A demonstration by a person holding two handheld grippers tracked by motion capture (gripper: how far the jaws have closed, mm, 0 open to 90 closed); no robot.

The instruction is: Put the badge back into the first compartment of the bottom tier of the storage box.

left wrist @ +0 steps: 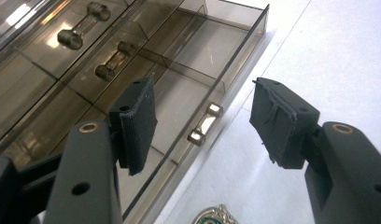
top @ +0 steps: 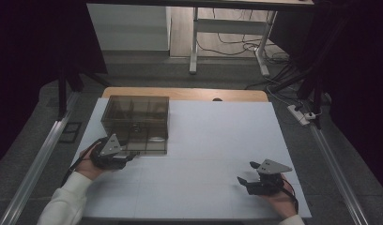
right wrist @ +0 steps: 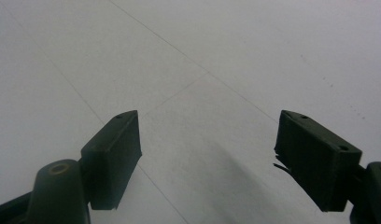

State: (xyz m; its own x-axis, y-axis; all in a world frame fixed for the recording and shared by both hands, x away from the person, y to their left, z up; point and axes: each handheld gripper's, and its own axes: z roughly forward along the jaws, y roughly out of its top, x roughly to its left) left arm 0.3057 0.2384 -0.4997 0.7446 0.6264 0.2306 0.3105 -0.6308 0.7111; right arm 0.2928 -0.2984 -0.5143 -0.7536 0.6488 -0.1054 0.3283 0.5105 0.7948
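Your left tongs [left wrist: 202, 123] stand wide open and hold nothing. Up close, a small silver handle [left wrist: 203, 123] on the clear drawer box [top: 135, 123] sits between them, untouched. Your right tongs [top: 247, 174] lie open over bare table [right wrist: 254, 51], well apart.

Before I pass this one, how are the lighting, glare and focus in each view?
High view: dim overall, surroundings almost black, the white table evenly lit, the smoked drawer box dark but readable. Left gripper view: bright glare on the drawer's handle and on the box's top-left panels; left tool pads sharp. Right gripper view: soft, even light, a faint shadow on the table between the right tool pads.
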